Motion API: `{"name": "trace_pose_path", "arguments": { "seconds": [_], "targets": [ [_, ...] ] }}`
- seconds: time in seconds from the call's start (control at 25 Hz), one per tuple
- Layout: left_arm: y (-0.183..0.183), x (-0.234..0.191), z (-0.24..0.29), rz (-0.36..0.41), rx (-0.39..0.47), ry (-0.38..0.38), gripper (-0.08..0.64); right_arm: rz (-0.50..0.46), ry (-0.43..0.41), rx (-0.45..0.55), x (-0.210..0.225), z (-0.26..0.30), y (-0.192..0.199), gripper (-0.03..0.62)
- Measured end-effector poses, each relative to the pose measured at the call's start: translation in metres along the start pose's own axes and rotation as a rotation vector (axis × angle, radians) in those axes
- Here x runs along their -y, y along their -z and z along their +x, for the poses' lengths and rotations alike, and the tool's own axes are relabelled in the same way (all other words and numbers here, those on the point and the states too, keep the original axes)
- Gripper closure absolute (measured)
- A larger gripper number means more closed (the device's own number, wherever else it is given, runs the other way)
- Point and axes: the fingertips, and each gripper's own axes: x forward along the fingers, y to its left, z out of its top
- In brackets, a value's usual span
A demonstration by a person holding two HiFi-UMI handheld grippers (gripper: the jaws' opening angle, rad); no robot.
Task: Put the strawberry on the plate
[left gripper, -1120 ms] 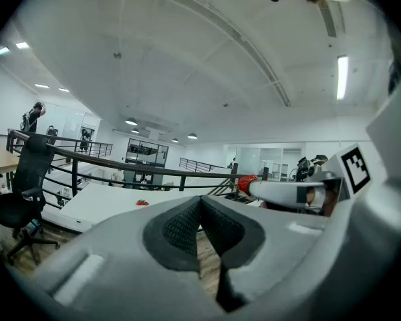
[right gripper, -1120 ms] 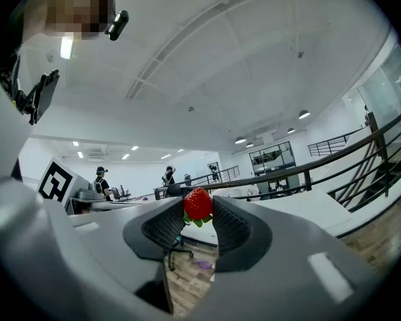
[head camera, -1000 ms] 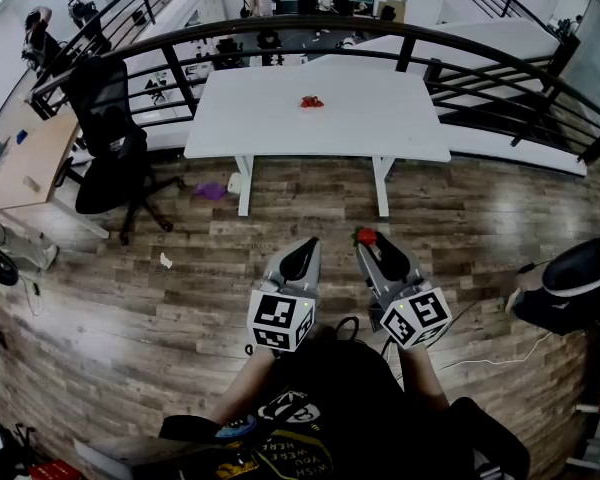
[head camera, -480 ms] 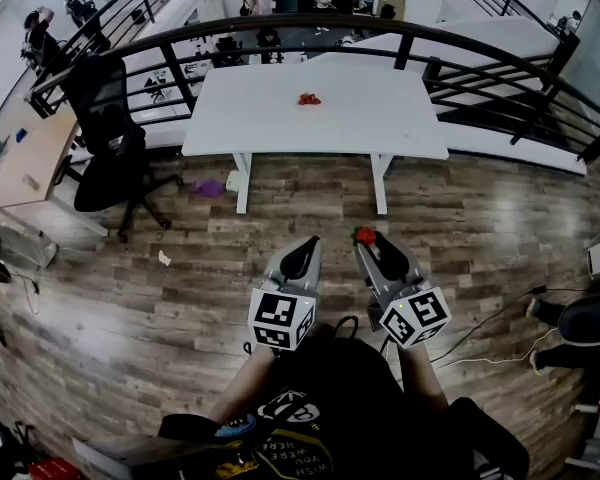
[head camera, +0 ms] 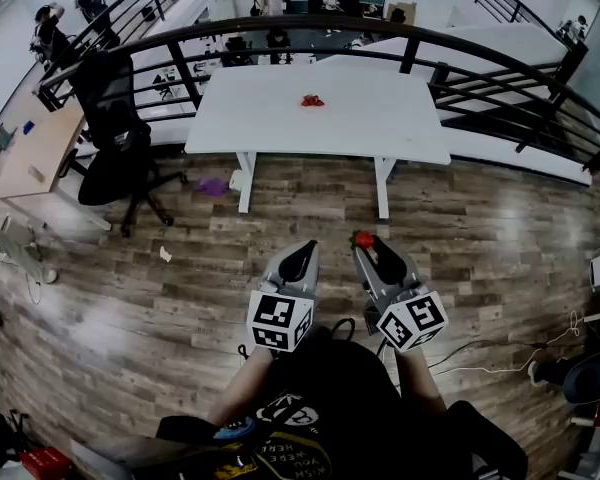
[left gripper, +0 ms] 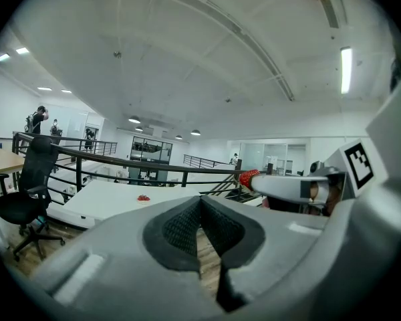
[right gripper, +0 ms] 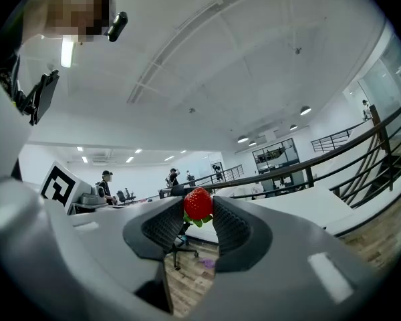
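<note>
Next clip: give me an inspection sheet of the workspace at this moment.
Surface: white table, far ahead across the wood floor.
Job's things: strawberry between the right gripper's jaws; small red item on the table, too small to tell whether it is a plate.
Clutter: purple thing and white scrap on the floor.
Grippers: left gripper shut, empty; right gripper shut on the strawberry.
Cables: loose cables on the floor at right.
Surroundings: black railing, office chair, wooden desk, distant people.

1. Left gripper (head camera: 302, 252): held before the torso, tips toward 12 o'clock, jaws closed together.
2. Right gripper (head camera: 366, 242): at its 3 o'clock, tips toward 11 o'clock, jaws clamping a strawberry (right gripper: 198, 204).
3. Forearms (head camera: 242, 390): bare, extended forward.
</note>
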Motion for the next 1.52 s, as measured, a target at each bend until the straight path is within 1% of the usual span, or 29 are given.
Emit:
{"name": "trace_pose_path", "arguments": {
  "seconds": [0.24,0.36,0.48,0.68,0.88,1.08,1.2,1.32,1.4,1.52],
  "targets": [
    [0.004,0.004,0.003,0.003,0.001,-0.033,0.555,0.025,-0.029,-0.025,0.013,-0.005,0.011,0.454],
    [0.007,-0.003,0.010,0.001,-0.011,-0.050,0.555,0.048,-0.026,-0.050,0.022,0.001,0.018,0.455],
    [0.010,-0.014,0.023,-0.009,-0.025,-0.046,0.555,0.061,-0.024,-0.069,0.030,0.012,0.023,0.456],
    [0.002,-0.040,0.043,-0.006,-0.023,-0.021,0.555,0.047,-0.016,-0.071,0.035,0.050,0.018,0.456],
    [-0.020,-0.080,0.059,0.003,0.015,-0.009,0.555,0.007,-0.026,-0.059,0.031,0.097,0.007,0.456],
    [-0.037,-0.118,0.077,0.012,0.043,0.015,0.555,-0.025,-0.007,-0.057,0.032,0.140,0.001,0.456],
    [-0.036,-0.134,0.085,0.017,0.031,0.040,0.555,-0.037,0.007,-0.059,0.032,0.158,0.000,0.455],
    [-0.025,-0.150,0.101,0.037,-0.007,0.052,0.555,-0.041,0.018,-0.079,0.038,0.177,0.008,0.454],
    [-0.020,-0.158,0.109,0.026,-0.018,0.049,0.555,-0.033,0.016,-0.102,0.043,0.189,0.016,0.454],
    [-0.019,-0.175,0.129,-0.040,-0.001,0.019,0.555,-0.023,0.005,-0.126,0.058,0.211,0.021,0.455]
  ]
}}
